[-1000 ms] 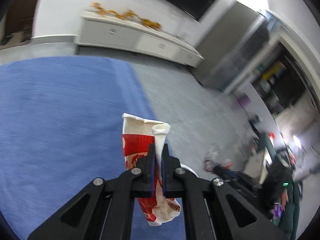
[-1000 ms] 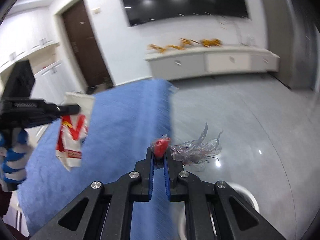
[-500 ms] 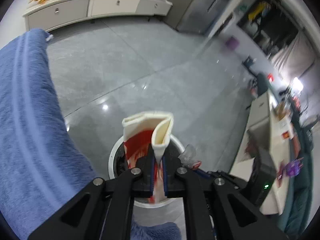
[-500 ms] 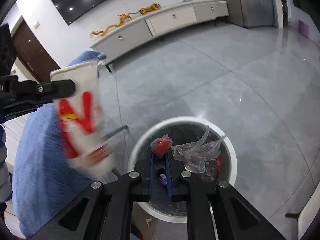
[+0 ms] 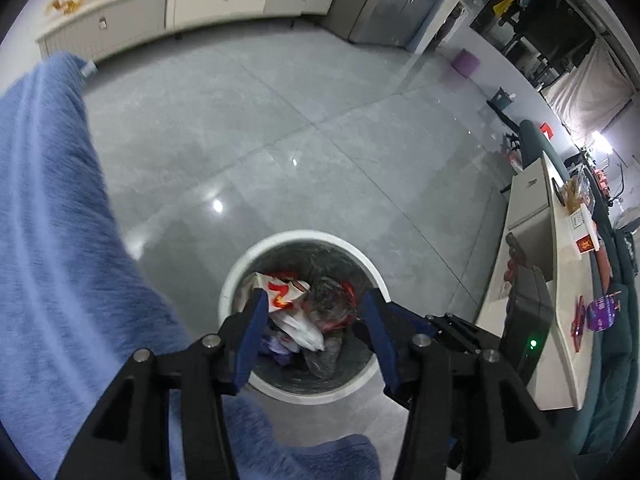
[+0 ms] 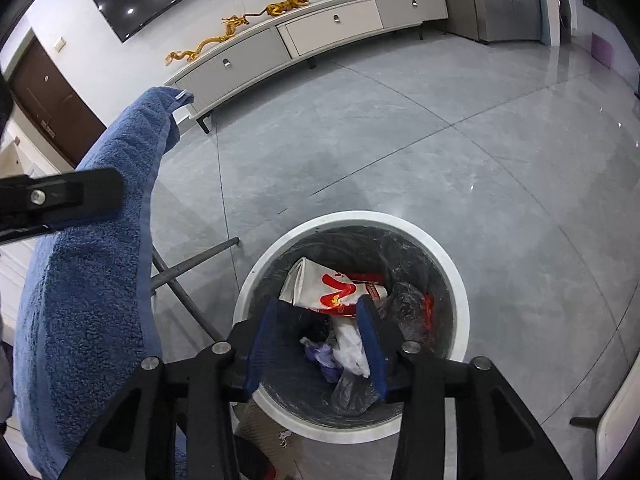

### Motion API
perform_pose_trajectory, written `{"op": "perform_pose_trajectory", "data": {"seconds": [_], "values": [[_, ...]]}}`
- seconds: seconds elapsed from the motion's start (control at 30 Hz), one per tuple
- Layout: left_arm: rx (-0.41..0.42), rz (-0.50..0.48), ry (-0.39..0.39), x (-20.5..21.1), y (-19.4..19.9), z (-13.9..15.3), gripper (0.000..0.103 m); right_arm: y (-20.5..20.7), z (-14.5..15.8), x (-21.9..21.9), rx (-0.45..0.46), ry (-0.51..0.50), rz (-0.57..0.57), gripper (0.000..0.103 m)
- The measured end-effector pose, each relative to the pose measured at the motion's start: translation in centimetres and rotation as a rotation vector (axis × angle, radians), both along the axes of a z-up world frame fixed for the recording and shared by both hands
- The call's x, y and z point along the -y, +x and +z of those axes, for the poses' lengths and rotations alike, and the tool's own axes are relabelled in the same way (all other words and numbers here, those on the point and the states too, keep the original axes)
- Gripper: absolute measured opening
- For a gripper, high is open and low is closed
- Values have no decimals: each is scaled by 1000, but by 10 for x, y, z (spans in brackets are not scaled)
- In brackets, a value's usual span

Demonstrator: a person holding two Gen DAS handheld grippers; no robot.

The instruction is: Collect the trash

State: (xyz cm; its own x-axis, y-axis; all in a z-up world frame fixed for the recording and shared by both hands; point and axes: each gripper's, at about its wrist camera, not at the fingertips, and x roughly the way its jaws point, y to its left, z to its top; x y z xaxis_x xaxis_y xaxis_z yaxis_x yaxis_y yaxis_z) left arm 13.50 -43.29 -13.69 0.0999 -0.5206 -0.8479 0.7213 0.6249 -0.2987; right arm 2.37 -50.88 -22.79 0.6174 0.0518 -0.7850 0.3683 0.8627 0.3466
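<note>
The trash bin has its near rim covered by the right gripper, so the bottom of the pile is anyone's guess. Blue towel runs off the left edge. Stuff on the counter at right is too tiny to read.

One white-rimmed bin stands on the floor. In it lie one red-and-white paper bag, one purple wrapper and two clear plastic bags. One blue towel hangs beside it.
</note>
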Motion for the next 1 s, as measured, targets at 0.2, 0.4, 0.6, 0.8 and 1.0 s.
{"op": "perform_pose_trajectory", "data": {"seconds": [0.2, 0.4, 0.6, 0.8, 1.0], "values": [[251, 58, -44, -71, -12, 51, 59, 5, 42, -32, 65, -93, 60, 42], [453, 218, -63, -177, -19, 91, 66, 17, 105, -101, 198, -193, 164, 52], [602, 400, -30, -268, -34, 114, 77, 23, 155, -184, 319, -267, 267, 65], [706, 564, -37, -338, -56, 131, 98, 19, 191, -260, 410, -378, 309, 80], [755, 689, -81, -395, -75, 143, 103, 10, 214, -306, 475, -465, 321, 90]]}}
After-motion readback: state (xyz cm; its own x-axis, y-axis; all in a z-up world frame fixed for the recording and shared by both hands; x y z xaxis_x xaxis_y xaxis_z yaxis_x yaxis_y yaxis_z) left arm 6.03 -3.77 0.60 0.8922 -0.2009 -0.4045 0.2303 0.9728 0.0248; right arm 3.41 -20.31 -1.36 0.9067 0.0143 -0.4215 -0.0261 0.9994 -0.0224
